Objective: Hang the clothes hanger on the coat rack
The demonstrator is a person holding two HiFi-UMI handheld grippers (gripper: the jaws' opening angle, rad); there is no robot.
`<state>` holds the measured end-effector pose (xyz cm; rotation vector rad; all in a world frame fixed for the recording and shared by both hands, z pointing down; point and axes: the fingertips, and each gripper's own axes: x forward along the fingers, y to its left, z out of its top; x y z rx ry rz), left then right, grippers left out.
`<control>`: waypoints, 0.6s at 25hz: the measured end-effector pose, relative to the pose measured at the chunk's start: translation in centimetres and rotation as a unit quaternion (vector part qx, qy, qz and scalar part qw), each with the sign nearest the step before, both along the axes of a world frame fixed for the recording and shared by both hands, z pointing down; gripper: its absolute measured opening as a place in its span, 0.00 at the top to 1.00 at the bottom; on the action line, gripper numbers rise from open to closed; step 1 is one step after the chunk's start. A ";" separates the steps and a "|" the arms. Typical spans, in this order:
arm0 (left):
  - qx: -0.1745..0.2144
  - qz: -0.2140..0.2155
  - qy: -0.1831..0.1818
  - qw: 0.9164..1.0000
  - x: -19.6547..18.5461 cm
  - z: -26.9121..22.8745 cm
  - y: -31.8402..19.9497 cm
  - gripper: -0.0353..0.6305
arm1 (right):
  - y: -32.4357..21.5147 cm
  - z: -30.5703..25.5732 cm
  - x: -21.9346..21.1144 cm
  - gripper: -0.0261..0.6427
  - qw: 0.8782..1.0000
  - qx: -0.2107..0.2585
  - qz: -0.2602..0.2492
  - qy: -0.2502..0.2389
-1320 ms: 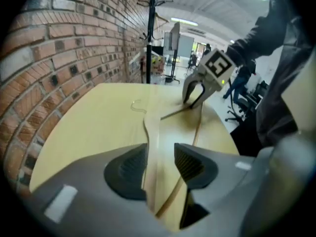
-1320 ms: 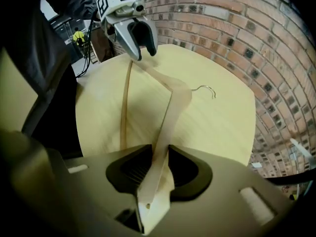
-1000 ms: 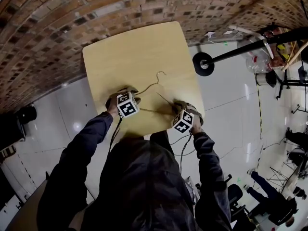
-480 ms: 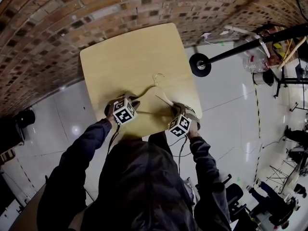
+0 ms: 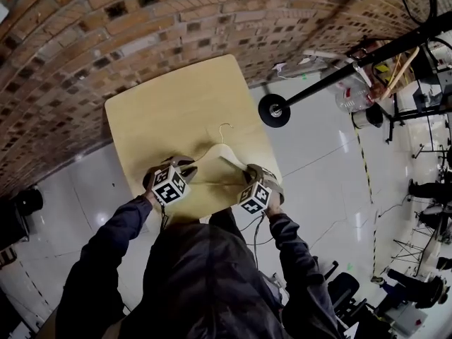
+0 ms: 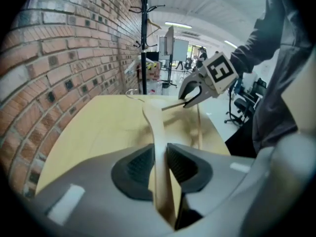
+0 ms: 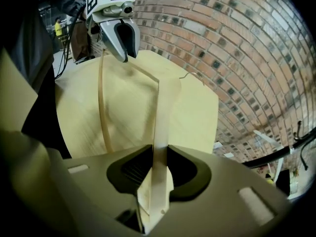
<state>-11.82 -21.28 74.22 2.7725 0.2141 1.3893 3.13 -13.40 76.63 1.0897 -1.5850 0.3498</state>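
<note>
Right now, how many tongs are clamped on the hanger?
2. The left tongs grip one wooden shoulder of the hanger; the right tongs grip the other, over the table. Neither is hidden.

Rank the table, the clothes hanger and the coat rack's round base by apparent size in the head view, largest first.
1. Table
2. Clothes hanger
3. Coat rack's round base, though it stands on the floor, farther from the camera, so it looks smaller than it is.
</note>
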 end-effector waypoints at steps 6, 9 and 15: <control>0.074 0.069 0.088 0.991 7.0 -11.5 -2.9 0.82 | -0.2 -13.4 5.3 0.81 0.993 0.083 0.079 0.042; 0.108 0.100 0.141 0.979 11.3 -18.8 -2.9 0.82 | 0.4 -21.0 9.1 0.81 0.984 0.115 0.107 0.083; 0.166 0.150 0.226 0.948 19.7 -31.3 -3.0 0.82 | 1.8 -34.5 16.0 0.81 0.961 0.181 0.139 0.159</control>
